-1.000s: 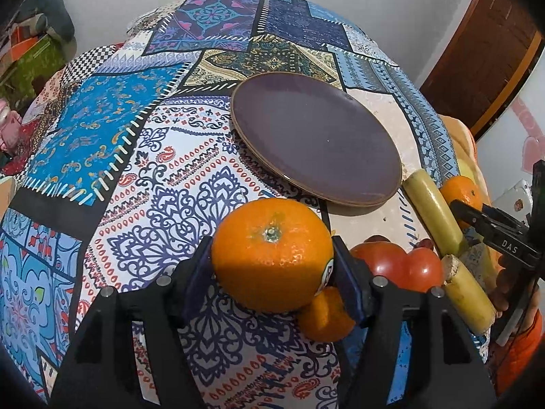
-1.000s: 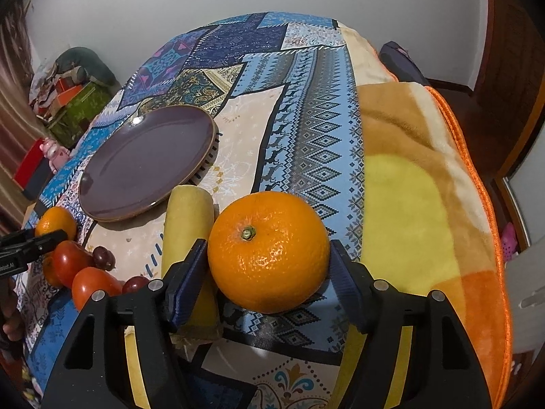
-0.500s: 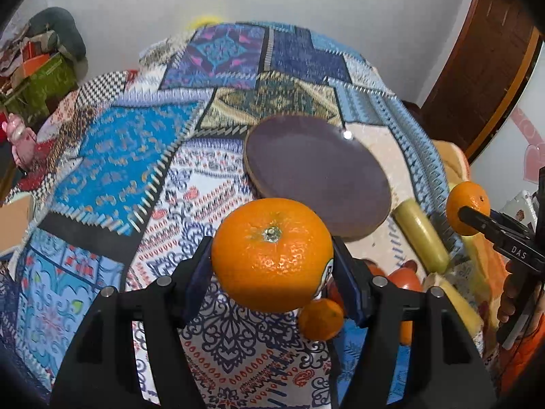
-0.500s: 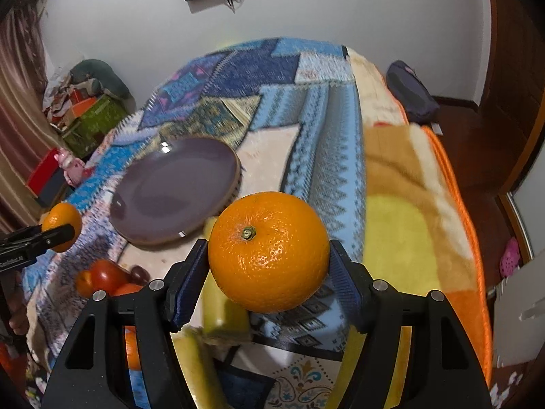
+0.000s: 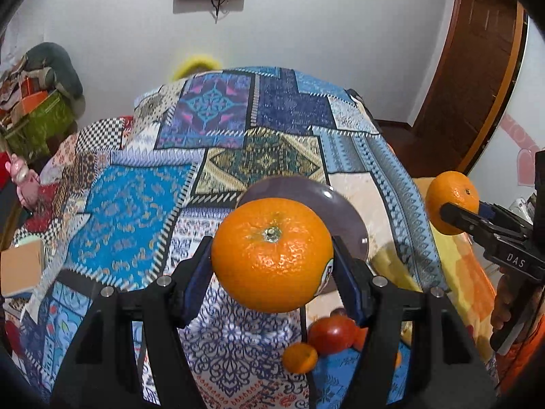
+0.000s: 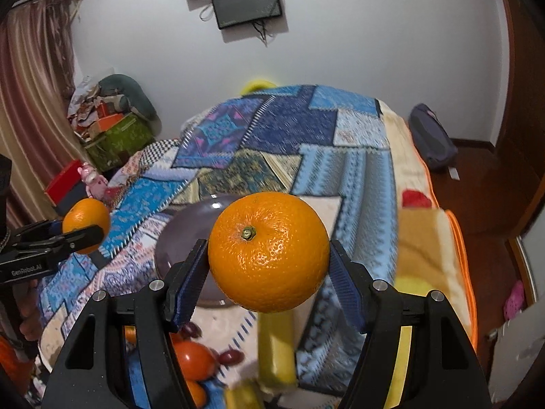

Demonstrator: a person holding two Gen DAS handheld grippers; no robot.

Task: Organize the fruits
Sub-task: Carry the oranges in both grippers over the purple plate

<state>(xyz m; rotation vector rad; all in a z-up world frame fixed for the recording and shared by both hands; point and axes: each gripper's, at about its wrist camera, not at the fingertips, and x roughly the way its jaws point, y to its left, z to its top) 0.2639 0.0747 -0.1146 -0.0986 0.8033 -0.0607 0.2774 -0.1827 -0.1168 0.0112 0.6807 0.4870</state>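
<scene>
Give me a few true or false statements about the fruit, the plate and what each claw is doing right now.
1. The left claw grips a round orange fruit. True.
2. The right claw is open with nothing in it. False: it is shut on a second round orange.
3. The round dark purple plate holds tomatoes. False: no fruit shows on its visible part.
4. Red tomatoes lie on the patterned patchwork cloth. True.
5. Both held oranges rest on the cloth. False: both are lifted clear above it.
</scene>
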